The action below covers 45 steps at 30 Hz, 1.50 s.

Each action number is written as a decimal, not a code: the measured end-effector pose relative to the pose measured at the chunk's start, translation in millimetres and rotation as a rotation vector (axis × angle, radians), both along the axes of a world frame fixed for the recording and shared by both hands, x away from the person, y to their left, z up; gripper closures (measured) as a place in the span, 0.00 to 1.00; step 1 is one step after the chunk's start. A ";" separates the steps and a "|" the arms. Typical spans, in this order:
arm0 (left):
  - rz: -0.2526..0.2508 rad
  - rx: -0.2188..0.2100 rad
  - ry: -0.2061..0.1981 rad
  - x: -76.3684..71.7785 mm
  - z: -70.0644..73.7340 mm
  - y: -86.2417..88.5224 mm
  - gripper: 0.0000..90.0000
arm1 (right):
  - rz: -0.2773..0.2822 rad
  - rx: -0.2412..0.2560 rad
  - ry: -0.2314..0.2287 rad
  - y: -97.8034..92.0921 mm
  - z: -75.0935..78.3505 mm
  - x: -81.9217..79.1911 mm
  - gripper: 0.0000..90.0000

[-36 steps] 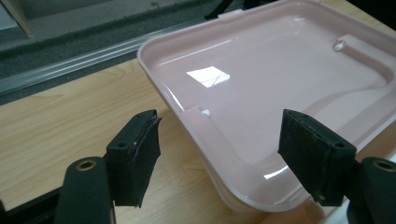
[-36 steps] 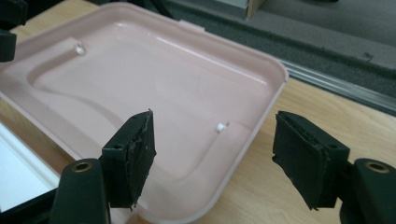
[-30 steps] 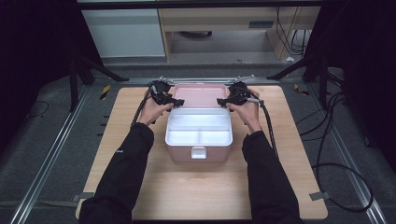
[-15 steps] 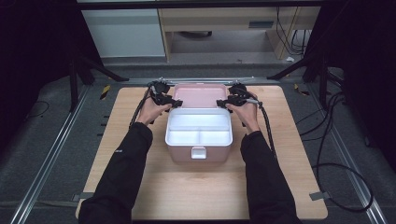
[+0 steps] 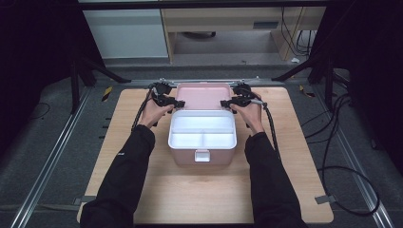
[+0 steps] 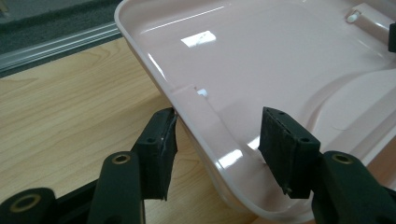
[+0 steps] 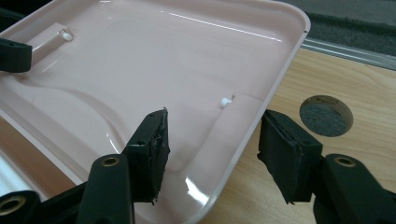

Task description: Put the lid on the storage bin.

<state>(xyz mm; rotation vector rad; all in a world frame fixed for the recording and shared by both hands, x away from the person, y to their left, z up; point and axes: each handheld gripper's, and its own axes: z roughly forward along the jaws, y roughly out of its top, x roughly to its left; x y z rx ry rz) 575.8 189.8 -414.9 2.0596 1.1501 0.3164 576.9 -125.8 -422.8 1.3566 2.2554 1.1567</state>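
Jaws of each hand-held gripper [image 6: 217, 149] [image 7: 212, 156] straddle the pink lid's [image 5: 203, 96] rim wide; high view adds the white tray [image 5: 203, 131].

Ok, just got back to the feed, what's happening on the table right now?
A person is working on a pink lidded box on the wooden table. Its lid is open, lying back behind the white divided tray. The left claw straddles the lid's left rim and the right claw straddles its right rim. Both are open, one jaw inside the lid and one outside, so neither has clamped yet.
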 end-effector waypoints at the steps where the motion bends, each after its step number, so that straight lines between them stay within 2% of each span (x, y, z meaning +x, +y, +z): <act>1: 0.003 -0.003 -0.011 -1.5 3.4 0.6 0.52 | -0.001 0.005 -0.003 -0.4 1.2 -0.3 0.48; 9: 0.016 -0.005 -0.066 -8.4 19.4 1.2 0.56 | -0.013 0.027 -0.063 -1.2 14.5 -5.1 0.49; 13: 0.016 -0.008 -0.092 -13.4 31.0 2.0 0.57 | -0.013 0.025 -0.102 -0.5 28.8 -10.6 0.50; 15: 0.015 0.000 -0.105 -16.1 36.2 1.3 0.57 | -0.014 0.022 -0.108 -0.3 31.1 -11.6 0.50; 16: 0.013 0.002 -0.114 -17.4 38.9 1.1 0.57 | -0.017 0.032 -0.129 -0.7 37.5 -14.7 0.50; 18: 0.013 -0.001 -0.128 -19.6 43.5 0.9 0.57 | -0.020 0.038 -0.135 -1.1 39.5 -15.9 0.50; 20: 0.015 -0.017 -0.151 -23.2 50.1 1.7 0.57 | -0.022 0.051 -0.162 -3.2 47.2 -20.5 0.51; 29: -0.001 -0.028 -0.183 -32.1 61.6 1.0 0.59 | -0.029 0.068 -0.209 -8.0 64.5 -32.1 0.53; 31: -0.005 -0.037 -0.190 -34.0 64.2 1.7 0.59 | -0.023 0.050 -0.226 -7.8 70.7 -35.9 0.53; 35: -0.012 -0.009 -0.196 -37.7 70.6 1.3 0.59 | -0.020 0.041 -0.236 -6.6 76.7 -38.9 0.53; 37: -0.015 0.010 -0.215 -40.9 76.5 0.4 0.59 | -0.019 0.035 -0.241 -6.2 80.0 -40.7 0.54; 40: -0.019 0.022 -0.220 -46.6 87.1 1.0 0.59 | -0.013 0.030 -0.248 -5.4 85.5 -46.4 0.54; 45: -0.028 0.038 -0.226 -54.2 91.3 1.1 0.59 | -0.005 0.014 -0.260 -4.6 91.7 -54.2 0.54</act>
